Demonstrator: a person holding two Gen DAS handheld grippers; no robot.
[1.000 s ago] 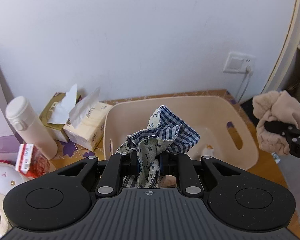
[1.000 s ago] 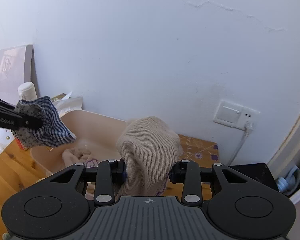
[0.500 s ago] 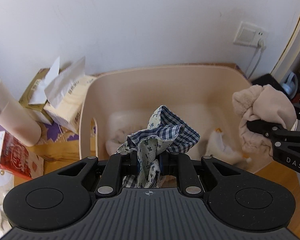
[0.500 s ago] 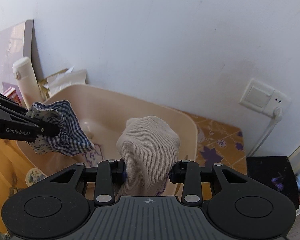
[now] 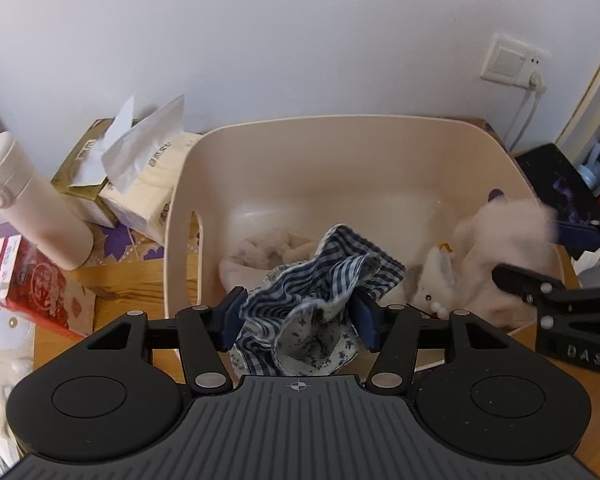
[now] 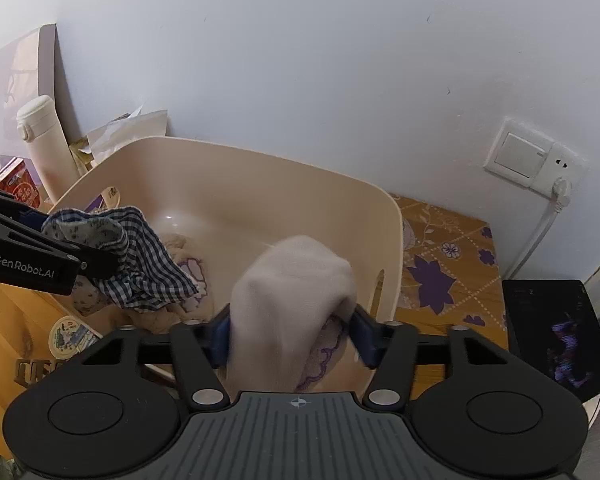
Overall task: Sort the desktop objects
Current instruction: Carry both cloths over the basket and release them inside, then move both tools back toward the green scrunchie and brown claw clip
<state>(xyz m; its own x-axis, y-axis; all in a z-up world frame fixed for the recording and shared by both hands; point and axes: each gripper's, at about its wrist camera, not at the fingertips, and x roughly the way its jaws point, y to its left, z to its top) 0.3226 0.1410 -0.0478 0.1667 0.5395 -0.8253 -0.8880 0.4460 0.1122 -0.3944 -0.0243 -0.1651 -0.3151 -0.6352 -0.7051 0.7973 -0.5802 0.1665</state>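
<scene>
Your left gripper point(image 5: 296, 316) stands over the near rim of the beige basket point(image 5: 340, 128) with its jaws opening; the blue checked cloth point(image 5: 320, 300) is bunched between the blue pads, which no longer press on it. Your right gripper point(image 6: 290, 334) is likewise over the basket's near right corner, jaws opening, with the beige cloth point(image 6: 296, 284) standing loose and blurred between the spread pads. Both cloths hang above the basket's interior, where other pale fabric items point(image 5: 440, 280) already lie on the floor.
</scene>
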